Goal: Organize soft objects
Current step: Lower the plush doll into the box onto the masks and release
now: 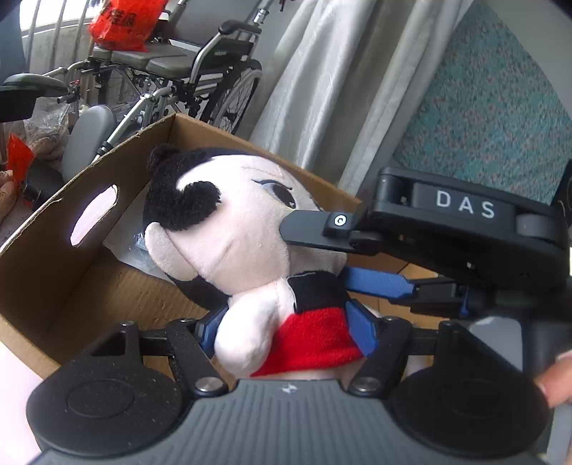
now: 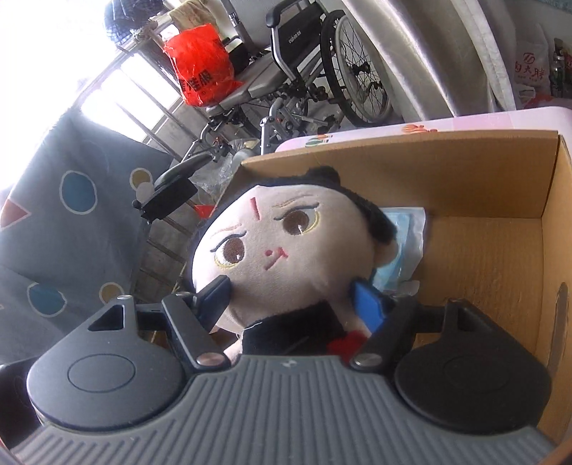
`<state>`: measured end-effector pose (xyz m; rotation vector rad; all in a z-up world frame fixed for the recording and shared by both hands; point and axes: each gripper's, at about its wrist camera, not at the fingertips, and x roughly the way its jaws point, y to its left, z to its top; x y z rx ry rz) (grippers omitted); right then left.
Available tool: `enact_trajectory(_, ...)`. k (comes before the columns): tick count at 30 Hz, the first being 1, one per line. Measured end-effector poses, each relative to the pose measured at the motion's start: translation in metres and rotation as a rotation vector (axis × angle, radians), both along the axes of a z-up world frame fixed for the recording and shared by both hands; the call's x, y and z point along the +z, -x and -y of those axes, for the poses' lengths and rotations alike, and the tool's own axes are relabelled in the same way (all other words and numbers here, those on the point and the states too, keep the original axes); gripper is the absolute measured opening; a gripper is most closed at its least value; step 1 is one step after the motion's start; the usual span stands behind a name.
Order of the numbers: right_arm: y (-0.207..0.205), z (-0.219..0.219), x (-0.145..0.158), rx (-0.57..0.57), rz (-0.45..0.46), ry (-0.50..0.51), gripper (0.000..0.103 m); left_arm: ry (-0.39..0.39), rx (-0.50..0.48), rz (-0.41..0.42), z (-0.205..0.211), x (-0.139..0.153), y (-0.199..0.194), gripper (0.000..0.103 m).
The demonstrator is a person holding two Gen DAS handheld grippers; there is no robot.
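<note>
A plush doll with a pale face, black hair and a black-and-red outfit hangs over an open cardboard box. My left gripper is shut on its body: one blue pad presses the arm, the other the red cloth. From the right, my right gripper reaches in at the doll's head. In the right wrist view the doll faces the camera, and my right gripper is shut on its lower cheeks. Whether the doll touches the box floor is hidden.
A clear packet with something blue lies in the box behind the doll. A wheelchair carrying a red bag, a grey curtain and a teal cushion stand beyond. The box sits on a pink surface.
</note>
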<state>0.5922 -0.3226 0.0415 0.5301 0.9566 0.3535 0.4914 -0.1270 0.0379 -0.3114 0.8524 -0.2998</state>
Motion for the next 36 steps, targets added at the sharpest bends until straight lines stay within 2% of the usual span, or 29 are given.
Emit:
enact_trajectory(4,-0.004,0.006,-0.032,-0.010,-0.046,-0.016,0.069,-0.210,-0.104,0.073,-0.010,0.014,0.012,0.086)
enact_trajectory(8,0.005,0.013,-0.048,-0.016,-0.081,-0.048,0.069,-0.278,-0.124,0.088,-0.029,0.034,0.007,0.086)
enact_trajectory(9,0.010,0.017,-0.048,-0.028,-0.093,-0.058,0.070,-0.298,-0.123,0.090,-0.032,0.039,0.000,0.091)
enact_trajectory(10,0.014,0.022,-0.050,-0.044,-0.106,-0.078,0.073,-0.318,-0.138,0.082,-0.032,0.041,-0.011,0.096)
enact_trajectory(13,0.033,0.042,-0.051,-0.094,-0.173,-0.132,0.085,-0.379,-0.199,0.031,-0.025,0.038,-0.048,0.096)
enact_trajectory(15,0.046,0.055,-0.051,-0.128,-0.214,-0.181,0.090,-0.366,-0.209,-0.005,-0.020,0.035,-0.068,0.096)
enact_trajectory(19,0.060,0.064,-0.065,-0.116,-0.340,-0.290,0.098,-0.335,-0.221,-0.045,-0.009,0.020,-0.104,0.101)
enact_trajectory(22,0.056,0.051,-0.077,-0.111,-0.417,-0.242,0.098,-0.375,-0.254,-0.138,0.000,-0.003,-0.120,0.103)
enact_trajectory(24,0.051,0.042,-0.089,-0.118,-0.455,-0.179,0.099,-0.305,-0.250,-0.169,-0.008,-0.009,-0.117,0.103)
enact_trajectory(26,0.048,0.039,-0.104,-0.154,-0.474,-0.182,0.097,-0.248,-0.237,-0.223,-0.019,-0.014,-0.116,0.099)
enact_trajectory(28,0.048,0.043,-0.119,-0.181,-0.473,-0.256,0.081,-0.245,-0.258,-0.243,-0.027,-0.012,-0.111,0.091)
enact_trajectory(30,0.047,0.044,-0.123,-0.195,-0.467,-0.299,0.081,-0.253,-0.278,-0.254,-0.034,-0.008,-0.104,0.083)
enact_trajectory(34,0.036,0.029,-0.106,-0.131,-0.403,-0.176,0.081,-0.262,-0.290,-0.279,-0.048,0.004,-0.093,0.068)
enact_trajectory(36,0.027,0.023,-0.100,-0.111,-0.396,-0.155,0.081,-0.271,-0.273,-0.296,-0.055,0.010,-0.087,0.064)
